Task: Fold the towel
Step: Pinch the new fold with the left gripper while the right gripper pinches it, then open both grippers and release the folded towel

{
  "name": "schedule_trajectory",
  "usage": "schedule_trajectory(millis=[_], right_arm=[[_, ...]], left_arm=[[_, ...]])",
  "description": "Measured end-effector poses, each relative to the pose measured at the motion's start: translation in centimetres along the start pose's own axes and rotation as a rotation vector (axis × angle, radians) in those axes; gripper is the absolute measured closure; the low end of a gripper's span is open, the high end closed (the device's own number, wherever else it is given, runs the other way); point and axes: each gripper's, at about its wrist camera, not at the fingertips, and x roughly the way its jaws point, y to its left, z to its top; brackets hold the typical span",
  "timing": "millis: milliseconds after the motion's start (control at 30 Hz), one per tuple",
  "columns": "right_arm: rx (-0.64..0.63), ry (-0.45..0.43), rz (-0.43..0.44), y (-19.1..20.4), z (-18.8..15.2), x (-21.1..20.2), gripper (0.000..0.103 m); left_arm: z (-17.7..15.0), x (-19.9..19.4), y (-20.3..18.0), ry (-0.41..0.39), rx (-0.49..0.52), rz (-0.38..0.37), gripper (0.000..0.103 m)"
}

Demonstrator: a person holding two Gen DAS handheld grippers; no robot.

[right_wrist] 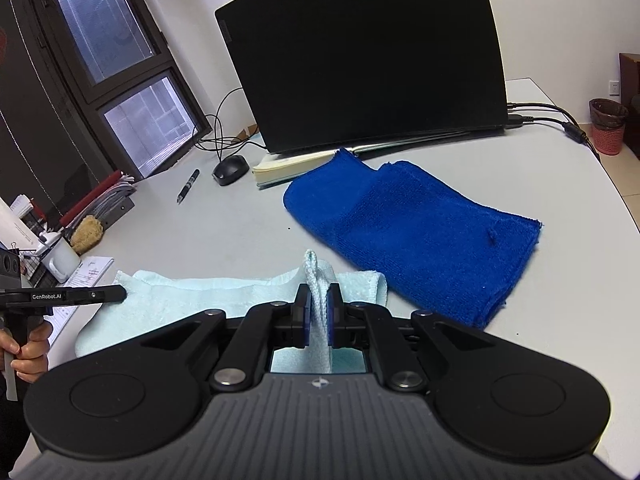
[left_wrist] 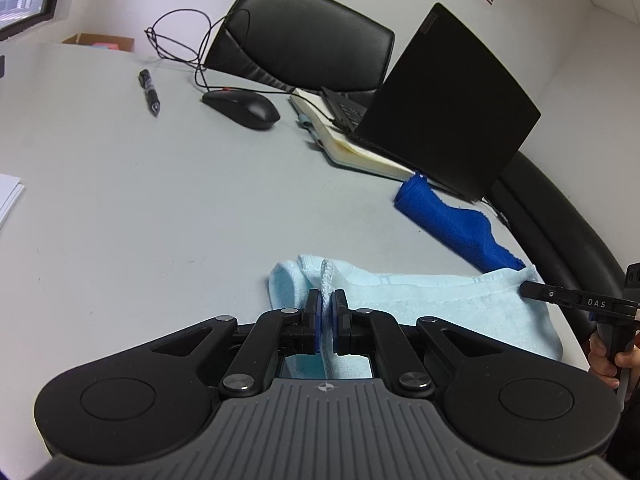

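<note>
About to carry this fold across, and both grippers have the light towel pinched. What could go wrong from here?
1. The left gripper and right gripper each pinch only a thin ridge of the light blue towel; it may slip out.
2. The dark blue cloth touches its far edge and could drag along.

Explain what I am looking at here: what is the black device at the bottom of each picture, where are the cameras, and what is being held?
Each picture comes from a fisheye camera on a hand-held gripper, looking along its two fingers. No robot arm is involved; a person holds one in each hand.

In the left wrist view, the left gripper is shut on a corner of the light blue towel. In the right wrist view, the right gripper is shut on another corner of it. Each view also shows the other gripper at its edge.

The towel lies on a pale table. Beside it lie a folded dark blue cloth, a laptop propped on a notebook, a mouse and a pen.
</note>
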Motion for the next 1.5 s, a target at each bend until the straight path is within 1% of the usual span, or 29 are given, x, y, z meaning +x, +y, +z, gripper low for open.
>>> schedule_trajectory(millis=[67,133,167,200,233,267,333,400,567,800,833,867,967,1067,1167,1300,1500], right_arm=[[-0.009,-0.003,-0.011,0.2,0.0,-0.2,0.091],[-0.018,-0.006,-0.023,0.4,-0.1,-0.4,0.09],[-0.022,-0.008,-0.028,0.5,-0.1,-0.5,0.087],[-0.027,-0.009,-0.034,0.6,-0.1,-0.6,0.084],[-0.031,-0.011,-0.04,0.7,-0.1,-0.7,0.081],[-0.036,-0.012,-0.046,0.8,-0.1,-0.8,0.08],[-0.045,-0.015,-0.057,1.0,-0.1,-1.0,0.077],[-0.054,-0.018,-0.068,1.1,-0.2,-1.2,0.076],[-0.076,-0.026,-0.097,1.6,-0.2,-1.7,0.068],[-0.108,-0.036,-0.137,2.3,-0.3,-2.4,0.066],[-0.118,-0.036,-0.143,2.6,-0.4,-2.5,0.064],[-0.138,-0.034,-0.152,3.3,-0.5,-2.5,0.059],[-0.186,-0.032,-0.171,4.6,-1.2,-2.8,0.059],[-0.21,-0.029,-0.169,5.8,-2.0,-3.2,0.059],[-0.239,-0.028,-0.17,7.2,-2.8,-3.6,0.059],[-0.253,-0.025,-0.177,8.1,-3.7,-3.6,0.057],[-0.267,-0.019,-0.187,9.3,-5.0,-3.4,0.056]], left_arm=[[0.0,0.1,0.3,0.001,-0.009,-0.004,0.096],[0.0,0.1,0.5,-0.001,-0.025,-0.012,0.091],[0.1,0.1,0.7,-0.002,-0.035,-0.015,0.086],[0.1,0.0,0.7,-0.004,-0.043,-0.016,0.077],[0.2,-0.1,0.8,-0.009,-0.046,-0.013,0.072],[0.2,-0.1,0.8,-0.014,-0.05,-0.01,0.066],[0.3,-0.4,0.9,-0.022,-0.05,0.001,0.062],[0.4,-0.6,0.9,-0.028,-0.054,0.007,0.059],[0.5,-1.8,0.6,-0.052,-0.058,0.015,0.055],[0.1,-3.2,-1.4,-0.065,-0.013,0.034,0.054],[-0.1,-3.5,-1.9,-0.063,-0.005,0.037,0.053],[-0.3,-3.6,-2.3,-0.06,0.001,0.037,0.053],[-0.9,-4.0,-3.3,-0.046,0.005,0.03,0.051],[-1.7,-4.5,-4.3,-0.05,0.004,0.029,0.051],[-2.5,-4.9,-5.8,-0.064,0.034,0.059,0.051],[-3.5,-4.8,-7.4,-0.061,0.068,0.065,0.05],[-5.3,-4.2,-9.8,-0.052,0.15,0.078,0.05]])
